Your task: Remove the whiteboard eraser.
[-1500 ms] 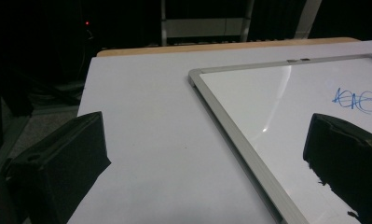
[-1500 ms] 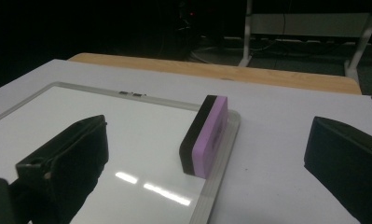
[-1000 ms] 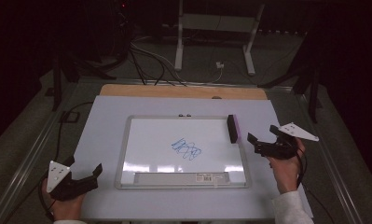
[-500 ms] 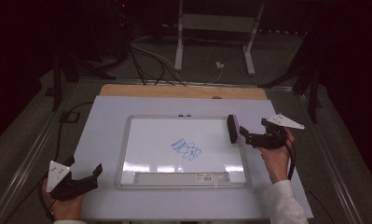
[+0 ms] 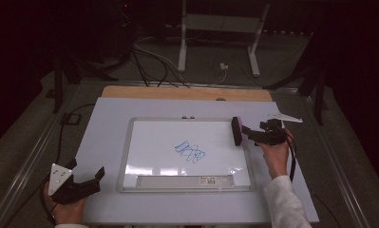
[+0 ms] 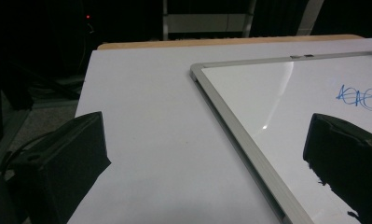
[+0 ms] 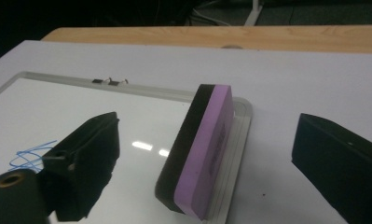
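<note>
Purple foam eraser with a black felt face (image 7: pixel 200 154) stands on edge on the right frame of the white dry-erase board (image 5: pixel 144 142), between the right gripper (image 7: pixel 202 177)'s jaws, which have just been closing without gripping yet, presumably to wipe the blue scribble (image 5: pixel 190 152). Left gripper (image 5: pixel 85 173) rests unclenched, holding nothing, out of the way.

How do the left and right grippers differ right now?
The right gripper reaches over the whiteboard's right edge with the purple eraser between its jaws, which have just been closing, pads not yet on it. The left gripper sits on the table off the board's near left corner, nothing between its jaws. Both are black, open and hand-held.
</note>
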Demonstrator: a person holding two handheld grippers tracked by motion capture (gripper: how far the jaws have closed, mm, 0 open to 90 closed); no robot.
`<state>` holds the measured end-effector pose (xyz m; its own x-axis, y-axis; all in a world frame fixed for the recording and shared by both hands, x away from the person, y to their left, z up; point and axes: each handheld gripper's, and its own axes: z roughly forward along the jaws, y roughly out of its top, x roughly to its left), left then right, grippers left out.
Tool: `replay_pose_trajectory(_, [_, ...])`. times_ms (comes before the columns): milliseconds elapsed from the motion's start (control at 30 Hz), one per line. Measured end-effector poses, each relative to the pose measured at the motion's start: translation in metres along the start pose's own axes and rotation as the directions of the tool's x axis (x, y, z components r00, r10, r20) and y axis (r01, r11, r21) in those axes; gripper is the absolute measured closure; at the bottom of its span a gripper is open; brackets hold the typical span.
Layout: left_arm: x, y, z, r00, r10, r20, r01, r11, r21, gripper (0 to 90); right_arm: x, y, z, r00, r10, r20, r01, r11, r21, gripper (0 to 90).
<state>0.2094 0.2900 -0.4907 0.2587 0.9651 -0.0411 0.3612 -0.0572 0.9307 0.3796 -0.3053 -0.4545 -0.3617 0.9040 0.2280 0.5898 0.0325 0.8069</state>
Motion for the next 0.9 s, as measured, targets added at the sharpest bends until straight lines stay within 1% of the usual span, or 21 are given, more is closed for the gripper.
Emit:
replay_pose_trajectory(100, [0.000,0.000,0.000,1.0000,-0.001,0.001,0.001,1.0000,0.001,0.5,-0.003,-0.001,0.005,1.0000,0.007,-0.002,-0.007,1.000,0.018,14.0])
replay_pose_trajectory(167, [0.000,0.000,0.000,1.0000,-0.001,0.001,0.001,1.0000,0.001,0.5,-0.003,-0.001,0.007,0.9999,0.011,-0.001,-0.011,1.000,0.028,15.5])
replay_pose_trajectory(200, [0.000,0.000,0.000,1.0000,0.000,0.002,0.000,1.0000,0.002,0.5,-0.005,-0.003,0.011,0.9999,0.017,0.003,-0.017,0.999,0.047,19.6])
replay_pose_trajectory(233, [0.000,0.000,0.001,1.0000,0.001,0.002,-0.001,1.0000,0.004,0.5,-0.006,-0.004,0.012,0.9997,0.022,0.005,-0.023,0.998,0.056,21.7])
replay_pose_trajectory(267, [0.000,0.000,0.001,1.0000,0.001,0.002,-0.001,1.0000,0.004,0.5,-0.006,-0.004,0.012,0.9997,0.022,0.005,-0.023,0.998,0.056,21.7])
replay_pose_trajectory(300, [0.000,0.000,0.001,1.0000,0.002,0.003,-0.002,1.0000,0.005,0.5,-0.006,-0.006,0.017,0.9995,0.029,0.009,-0.029,0.997,0.077,28.7])
replay_pose_trajectory(333, [0.000,0.000,0.001,1.0000,0.002,0.003,-0.002,1.0000,0.005,0.5,-0.006,-0.007,0.018,0.9993,0.030,0.021,-0.032,0.996,0.084,32.6])
replay_pose_trajectory(367, [0.000,-0.001,0.001,1.0000,0.001,0.003,-0.001,1.0000,0.005,0.5,-0.006,-0.007,0.018,0.9993,0.030,0.021,-0.032,0.996,0.084,32.6])
replay_pose_trajectory(400, [0.000,-0.001,0.001,1.0000,0.001,0.003,-0.001,1.0000,0.005,0.5,-0.005,-0.008,0.021,0.9991,0.028,0.031,-0.031,0.995,0.096,36.9])
replay_pose_trajectory(500, [0.000,-0.001,0.001,1.0000,-0.001,0.003,0.001,1.0000,0.006,0.5,-0.005,-0.009,0.024,0.9995,0.029,0.013,-0.031,0.993,0.111,42.4])
replay_pose_trajectory(567, [0.000,-0.001,0.001,1.0000,-0.001,0.003,0.001,1.0000,0.007,0.5,-0.004,-0.009,0.025,0.9994,0.033,0.009,-0.034,0.993,0.116,43.5])
replay_pose_trajectory(600, [0.000,-0.001,0.001,1.0000,-0.002,0.003,0.002,1.0000,0.007,0.5,-0.004,-0.010,0.027,0.9994,0.032,0.011,-0.033,0.992,0.125,46.8])
replay_pose_trajectory(700, [0.000,-0.001,0.001,1.0000,-0.002,0.003,0.002,1.0000,0.008,0.5,-0.006,-0.011,0.029,0.9985,0.054,-0.001,-0.053,0.989,0.140,49.4])
replay_pose_trajectory(733, [0.000,-0.001,0.001,1.0000,-0.002,0.003,0.002,1.0000,0.009,0.5,-0.006,-0.011,0.030,0.9980,0.064,-0.003,-0.063,0.988,0.143,50.0])
replay_pose_trajectory(900, [0.000,-0.001,0.002,1.0000,0.003,0.004,-0.003,0.9999,0.014,0.5,-0.005,-0.012,0.032,0.9967,0.081,-0.006,-0.079,0.986,0.150,49.6])
